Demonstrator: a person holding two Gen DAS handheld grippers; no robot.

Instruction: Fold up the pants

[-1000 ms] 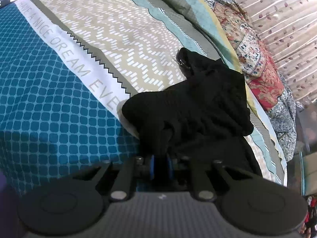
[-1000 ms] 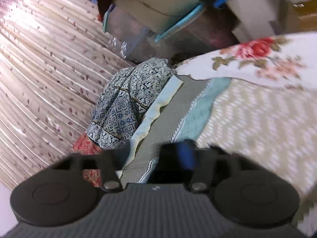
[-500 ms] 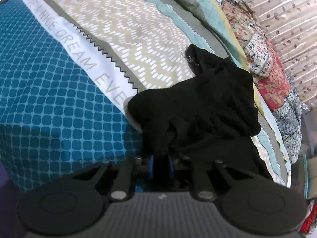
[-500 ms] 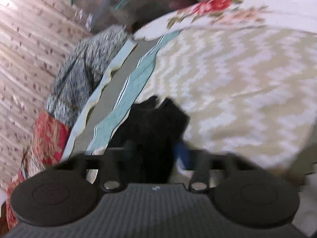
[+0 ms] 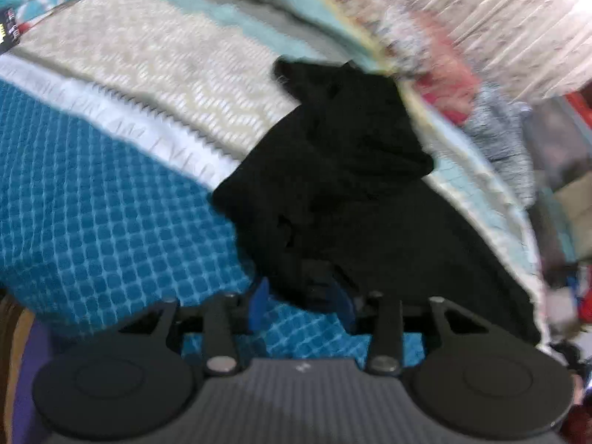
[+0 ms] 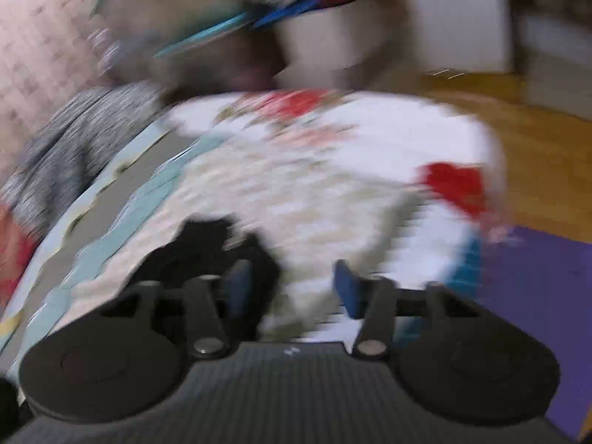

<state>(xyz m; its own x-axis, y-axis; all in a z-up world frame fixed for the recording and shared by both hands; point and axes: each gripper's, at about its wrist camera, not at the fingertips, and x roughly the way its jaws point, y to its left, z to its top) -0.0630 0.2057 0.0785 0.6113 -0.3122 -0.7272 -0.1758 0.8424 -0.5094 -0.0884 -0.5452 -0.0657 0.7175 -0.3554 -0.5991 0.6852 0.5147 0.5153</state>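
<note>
black pants (image 5: pixel 344 185) bunched just ahead of left hand-held gripper (image 5: pixel 301 305) (jaws opening)

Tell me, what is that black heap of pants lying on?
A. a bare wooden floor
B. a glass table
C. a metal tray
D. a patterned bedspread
D: in the left wrist view the black pants lie bunched on a bedspread with a blue grid, a white lettered band and a beige zigzag part.
</note>
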